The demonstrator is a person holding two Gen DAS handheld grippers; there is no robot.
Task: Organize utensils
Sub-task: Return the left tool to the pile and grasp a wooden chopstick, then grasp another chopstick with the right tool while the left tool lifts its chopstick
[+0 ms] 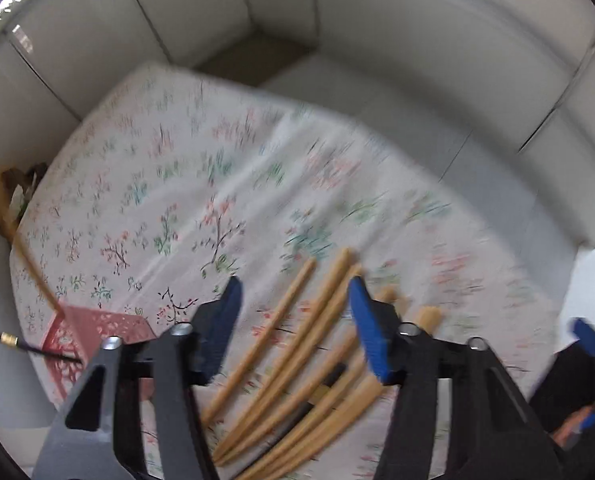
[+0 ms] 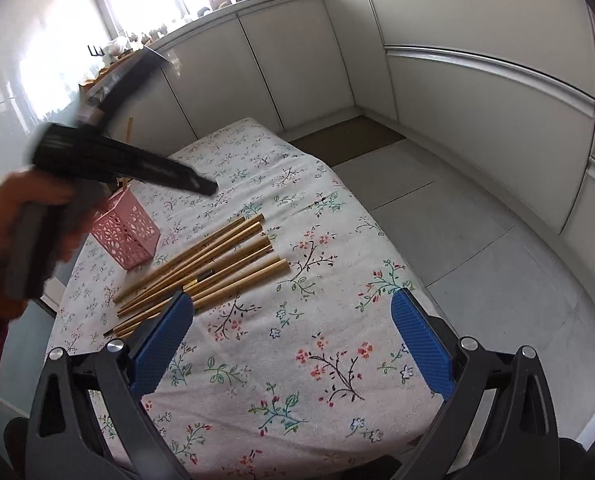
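**Hovering tools over loose chopsticks**

Lying side by side on the floral tabletop (image 2: 297,360), the chopsticks (image 2: 201,268) form a loose bundle of tan sticks, with at least one dark stick among them. A pink basket (image 2: 125,236) stands just beside them, on the side away from the right tool.

From its own camera, the left tool (image 1: 297,316) points steeply down right above the bundle. Its blue pads (image 1: 367,328) stand apart, with several sticks showing in the gap between them; no pad presses on a stick. That view is blurred. A light stick and a dark one already stick out of the basket (image 1: 97,332) at its lower left.

The right tool (image 2: 293,344) has its pads wide apart over bare cloth and grips nothing. The chopsticks lie ahead of it and to its left, their near ends passing behind its left pad. A hand (image 2: 29,220) carries the left tool (image 2: 201,184) above the basket.
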